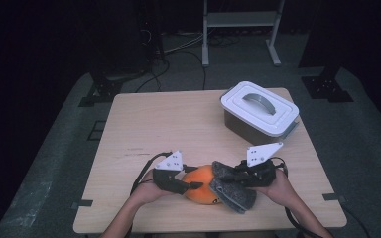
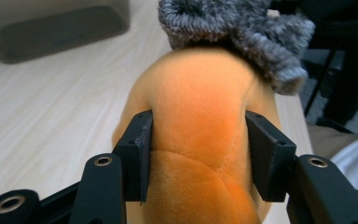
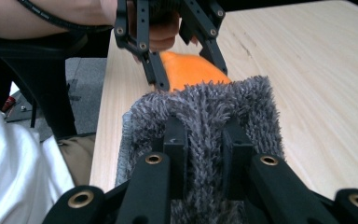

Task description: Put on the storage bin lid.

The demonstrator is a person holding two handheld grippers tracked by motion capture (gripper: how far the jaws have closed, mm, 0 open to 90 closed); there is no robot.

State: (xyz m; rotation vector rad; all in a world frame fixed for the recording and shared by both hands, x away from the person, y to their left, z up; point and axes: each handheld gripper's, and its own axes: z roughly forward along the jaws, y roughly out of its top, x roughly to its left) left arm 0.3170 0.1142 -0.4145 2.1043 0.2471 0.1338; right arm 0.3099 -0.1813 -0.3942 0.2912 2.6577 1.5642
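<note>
scene: a pale wooden table (image 1: 178,124) seen from above, in a dark room – a person's forearms come in from its near edge.
orange plush toy (image 1: 202,184): lies on the table close to the near edge, about midway along it, between the two grippers.
grey fuzzy sock (image 1: 232,188): sits against the right end of the plush toy, its open cuff touching the orange fabric – in the left gripper view it drapes over the toy's far end.
left gripper (image 1: 191,186): grasping the plush toy; in the left gripper view both black pads press into the orange fabric, one on each side.
right gripper (image 1: 235,174): clenched on the sock; in the right gripper view its jaws stand close together with a fold of grey pile pinched between them.
white lidded box (image 1: 259,113): stands near the table's far right corner, well apart from the toy, its lid on and its grey handle lying flat on top.
</note>
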